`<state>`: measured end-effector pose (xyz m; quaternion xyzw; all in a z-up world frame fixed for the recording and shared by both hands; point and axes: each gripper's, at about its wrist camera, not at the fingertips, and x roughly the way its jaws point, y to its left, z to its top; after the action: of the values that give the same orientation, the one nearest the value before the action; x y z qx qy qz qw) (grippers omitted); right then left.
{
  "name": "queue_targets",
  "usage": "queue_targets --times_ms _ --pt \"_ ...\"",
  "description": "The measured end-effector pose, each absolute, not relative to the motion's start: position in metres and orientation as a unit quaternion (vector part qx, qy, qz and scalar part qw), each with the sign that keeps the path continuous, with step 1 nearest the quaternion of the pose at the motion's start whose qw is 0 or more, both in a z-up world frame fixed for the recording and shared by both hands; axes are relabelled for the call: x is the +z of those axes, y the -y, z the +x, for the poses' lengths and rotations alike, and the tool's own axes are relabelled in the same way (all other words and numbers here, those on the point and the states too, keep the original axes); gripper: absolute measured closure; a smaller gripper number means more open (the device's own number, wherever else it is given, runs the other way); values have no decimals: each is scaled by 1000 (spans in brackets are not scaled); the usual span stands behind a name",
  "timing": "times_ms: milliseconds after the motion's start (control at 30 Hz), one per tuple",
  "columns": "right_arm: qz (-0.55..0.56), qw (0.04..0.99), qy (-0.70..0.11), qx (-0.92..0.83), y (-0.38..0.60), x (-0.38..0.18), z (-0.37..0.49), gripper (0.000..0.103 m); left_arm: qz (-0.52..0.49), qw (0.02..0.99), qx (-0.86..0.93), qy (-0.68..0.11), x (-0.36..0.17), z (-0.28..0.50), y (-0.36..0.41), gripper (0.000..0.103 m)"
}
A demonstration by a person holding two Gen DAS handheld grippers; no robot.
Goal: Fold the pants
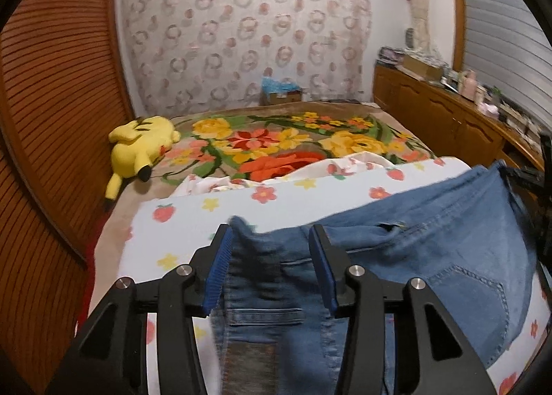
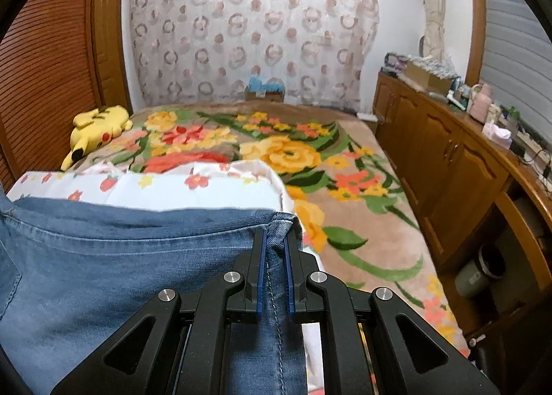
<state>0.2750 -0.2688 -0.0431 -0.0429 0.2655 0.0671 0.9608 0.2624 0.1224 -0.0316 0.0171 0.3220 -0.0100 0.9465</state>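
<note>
L jaws: my left gripper (image 1: 270,269) stands partly open, blue ribbed pads clear of the cloth; a bunched fold of the pants (image 1: 431,232) sits between them, unpinched. R jaws: my right gripper (image 2: 274,270) is clamped on a denim edge at a stitched seam.

Pants lie across the white strawberry-print cloth (image 1: 193,208) at the near end of the bed, one side raised toward the R grip.

Risks (my judgement):
- L side is free, so if R pulls, the denim may drag and skew the fold.
- Bunched fold by L pads could catch on the ribs as I back out, undoing the lay.
- R holds a narrow edge only; heavy denim could slip out.

Materials: denim mid-blue, stiff-ish, double-stitched, a back pocket showing. Print cloth thin, smooth, creased at its far edge. Beyond it a plush floral blanket (image 2: 345,188), deep pile. Far L, a soft yellow plush toy (image 1: 141,146). Wooden cabinets (image 2: 448,160) along the R wall, circle-patterned curtain (image 2: 248,32) at the back.
</note>
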Motion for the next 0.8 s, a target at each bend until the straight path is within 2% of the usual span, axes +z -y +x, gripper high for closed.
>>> queue_targets --times_ms 167,400,467,567,633,800 --pt "-41 969 -241 39 271 -30 266 94 31 942 -38 -333 -36 270 -100 56" --pt "-33 956 -289 28 269 -44 279 94 54 928 -73 -362 -53 282 -73 56" --pt "-24 956 -290 26 272 -39 278 84 61 924 -75 -370 -57 287 -68 56" --pt "-18 956 -292 34 274 -26 279 79 66 921 -72 -377 -60 296 -66 56" --pt "-21 953 -299 44 275 -24 282 65 65 920 -67 -380 -63 301 -68 56" --pt "-14 946 -318 66 282 -33 288 64 56 919 -60 -385 -70 307 -72 56"
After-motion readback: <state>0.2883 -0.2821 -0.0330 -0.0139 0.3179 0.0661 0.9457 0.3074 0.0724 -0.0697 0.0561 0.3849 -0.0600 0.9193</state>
